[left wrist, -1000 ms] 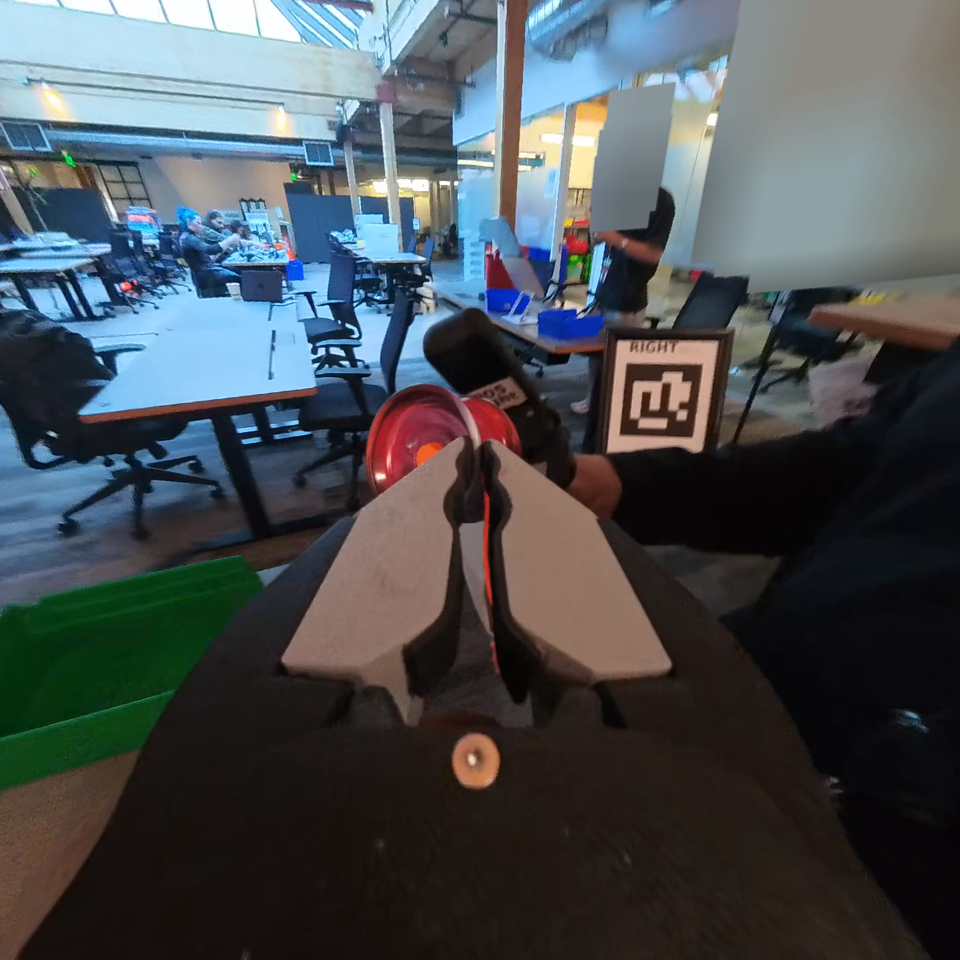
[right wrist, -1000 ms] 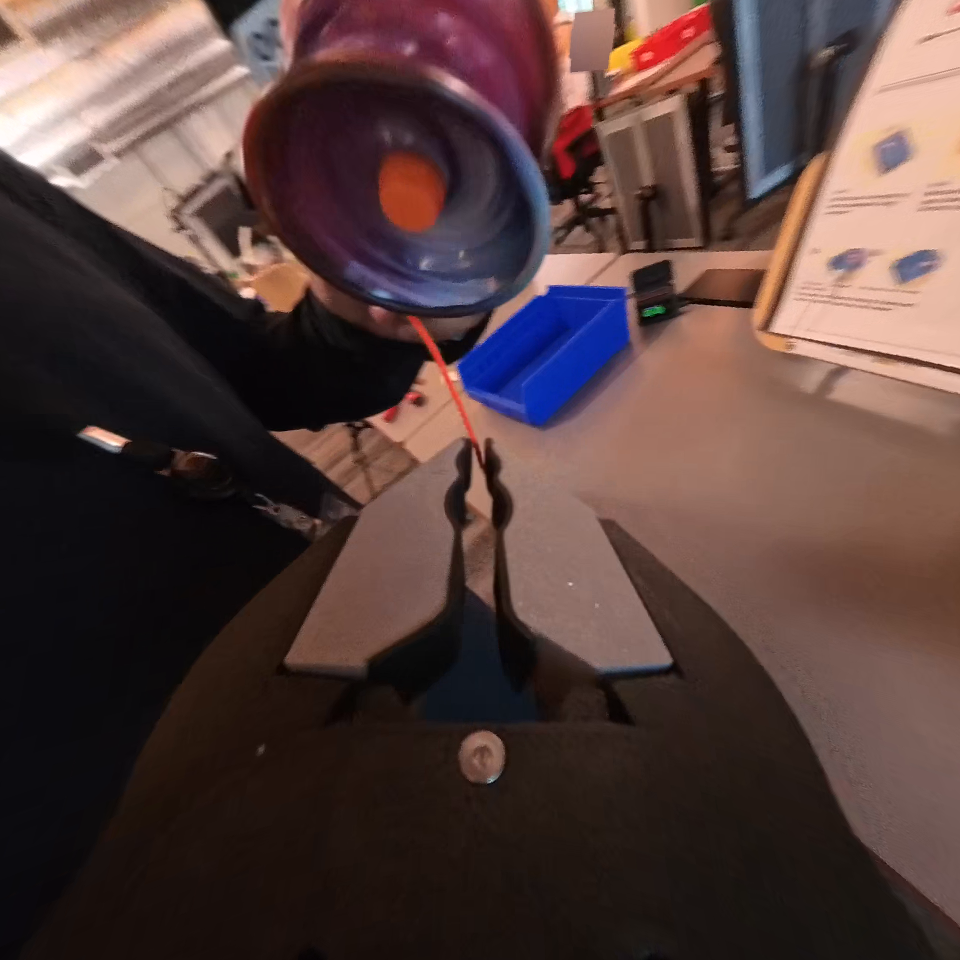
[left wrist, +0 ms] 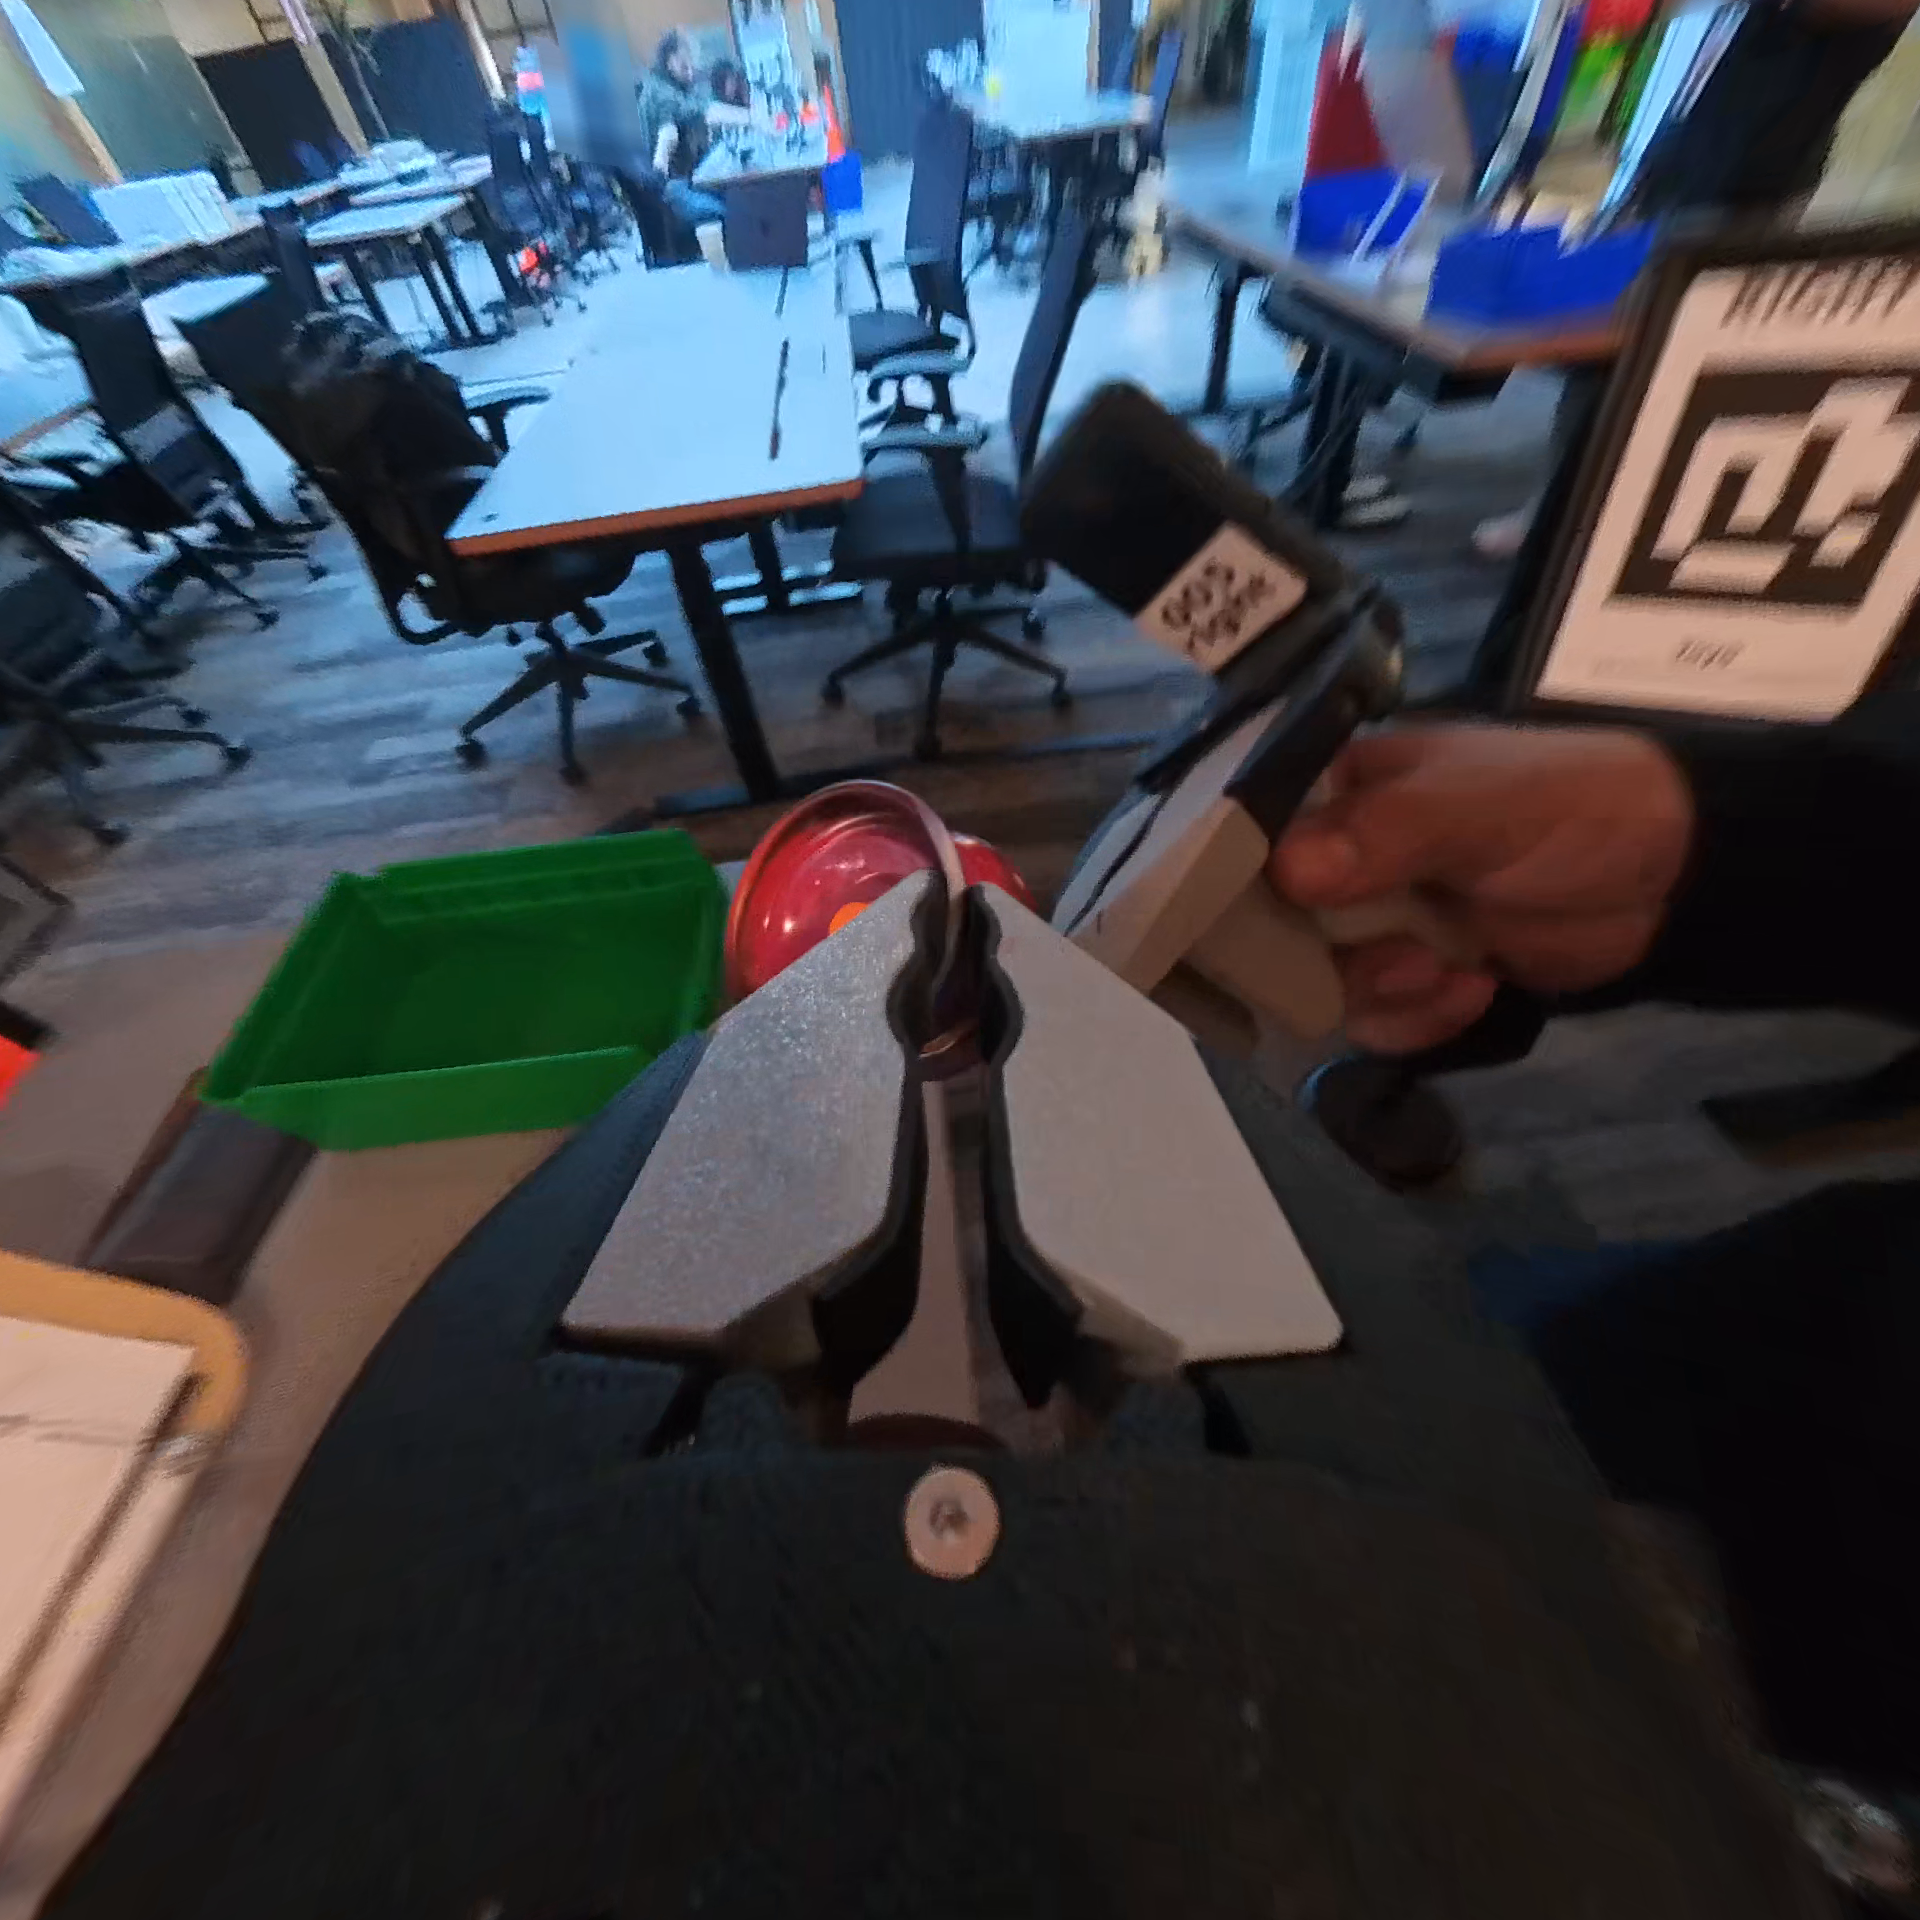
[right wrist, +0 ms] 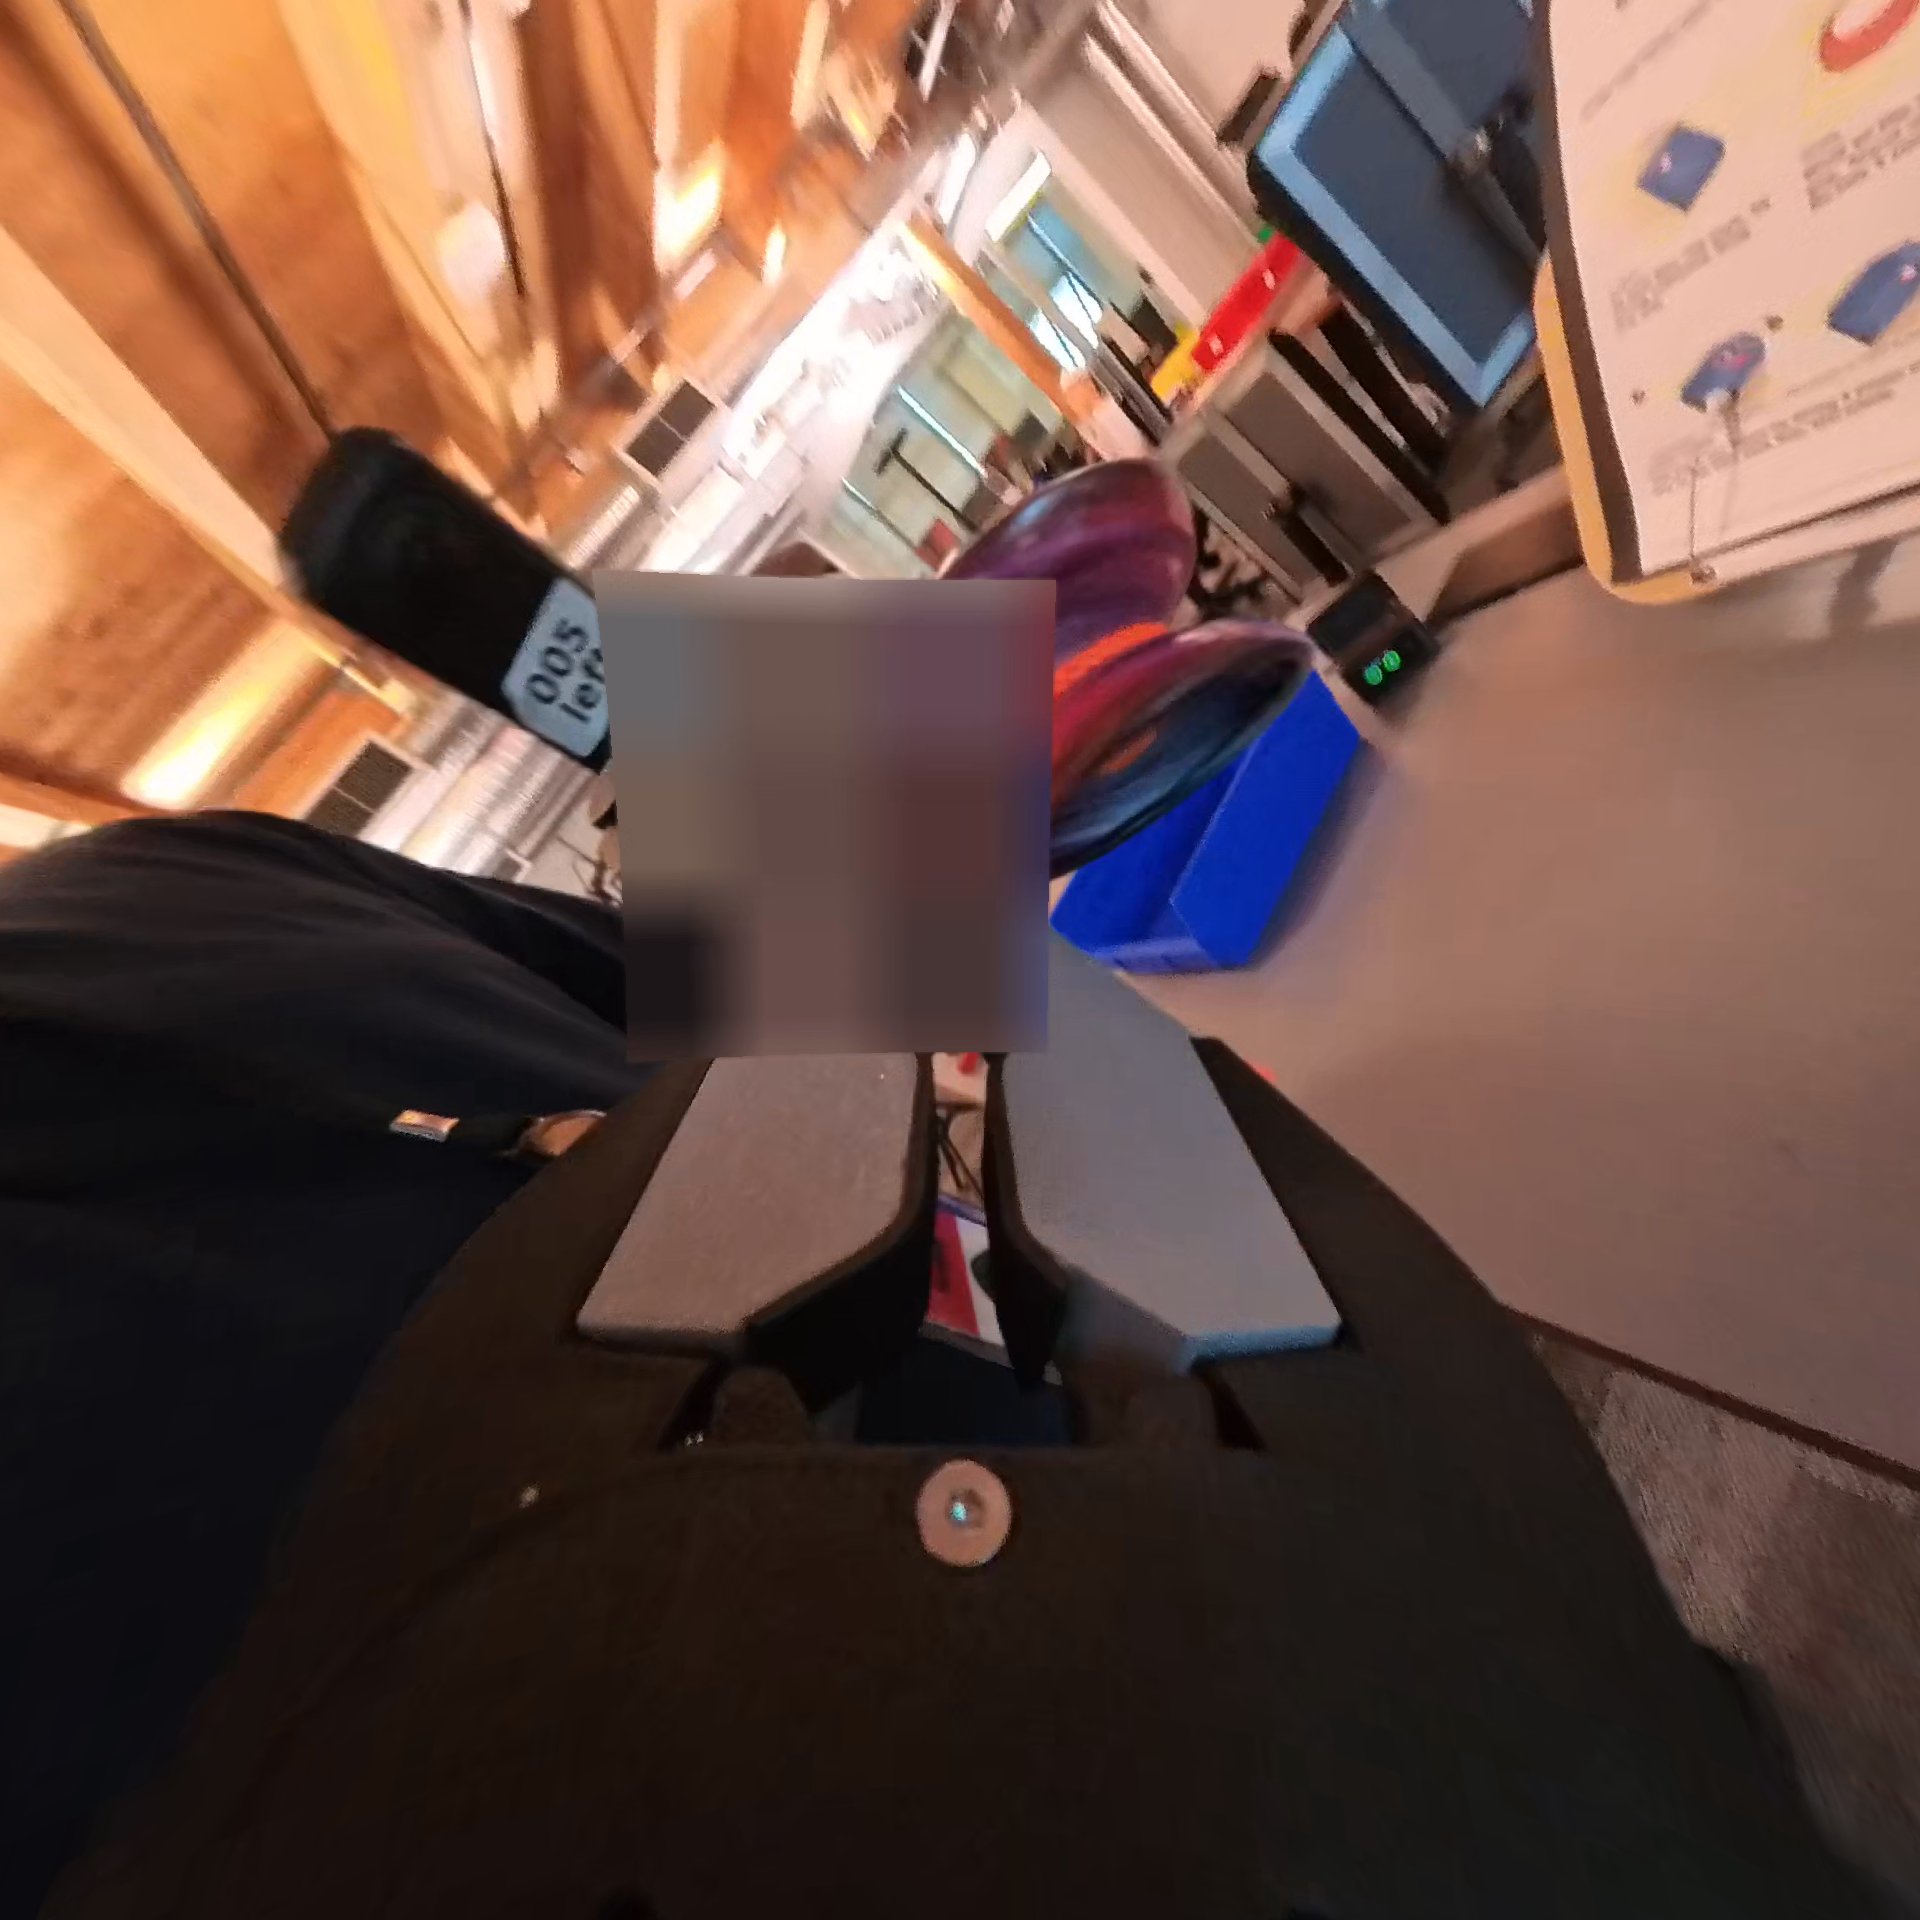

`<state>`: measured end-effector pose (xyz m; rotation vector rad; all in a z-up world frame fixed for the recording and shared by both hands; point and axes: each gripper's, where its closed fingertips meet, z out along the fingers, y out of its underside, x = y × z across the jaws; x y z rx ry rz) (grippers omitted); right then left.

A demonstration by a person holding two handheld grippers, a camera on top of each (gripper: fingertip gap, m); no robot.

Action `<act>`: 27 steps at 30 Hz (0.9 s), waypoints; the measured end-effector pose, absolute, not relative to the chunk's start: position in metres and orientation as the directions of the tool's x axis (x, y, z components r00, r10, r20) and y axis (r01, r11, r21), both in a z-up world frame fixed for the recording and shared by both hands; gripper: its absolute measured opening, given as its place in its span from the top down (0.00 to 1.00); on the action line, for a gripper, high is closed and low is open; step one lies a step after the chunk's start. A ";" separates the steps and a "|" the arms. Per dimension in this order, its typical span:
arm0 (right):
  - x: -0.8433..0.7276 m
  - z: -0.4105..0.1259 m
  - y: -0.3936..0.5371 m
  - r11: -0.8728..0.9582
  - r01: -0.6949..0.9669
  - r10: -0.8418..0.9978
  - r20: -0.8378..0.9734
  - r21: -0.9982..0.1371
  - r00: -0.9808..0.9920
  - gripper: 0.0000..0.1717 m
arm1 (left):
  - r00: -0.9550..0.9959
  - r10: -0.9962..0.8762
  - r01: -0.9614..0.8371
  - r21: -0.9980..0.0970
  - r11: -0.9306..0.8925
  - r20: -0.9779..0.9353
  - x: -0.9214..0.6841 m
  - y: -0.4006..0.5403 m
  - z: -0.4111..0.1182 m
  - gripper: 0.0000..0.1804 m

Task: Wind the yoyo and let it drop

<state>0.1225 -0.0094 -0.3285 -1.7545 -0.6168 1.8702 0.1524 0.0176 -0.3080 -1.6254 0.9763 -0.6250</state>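
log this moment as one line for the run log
left gripper: shut on red yoyo rim | right gripper: beside yoyo, fingertips unclear | green bin: left

Green bin (left wrist: 468,997) left of yoyo (left wrist: 831,883), right gripper (left wrist: 1081,914) crowding its right — open air above

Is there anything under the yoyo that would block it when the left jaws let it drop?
Possibly. In the left wrist view the red yoyo, gripped by the left gripper, sits beside the green bin and above the table edge. The space directly below is hidden.
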 end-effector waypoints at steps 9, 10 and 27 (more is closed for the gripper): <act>0.119 -0.325 -0.015 -0.623 -0.035 0.780 -0.624 -0.781 0.046 1.00 | 0.278 -0.851 0.150 -0.895 -0.419 0.445 0.146 0.009 -0.281 1.00; 0.117 -0.333 -0.016 -0.606 0.016 0.793 -0.603 -0.795 0.085 1.00 | 0.213 -0.846 0.208 -0.869 -0.449 0.488 0.144 0.007 -0.271 1.00; 0.157 -0.340 0.012 -0.504 0.063 0.836 -0.468 -0.862 0.287 0.87 | -0.092 -0.745 0.223 -0.715 -0.662 0.661 0.137 -0.016 -0.256 0.99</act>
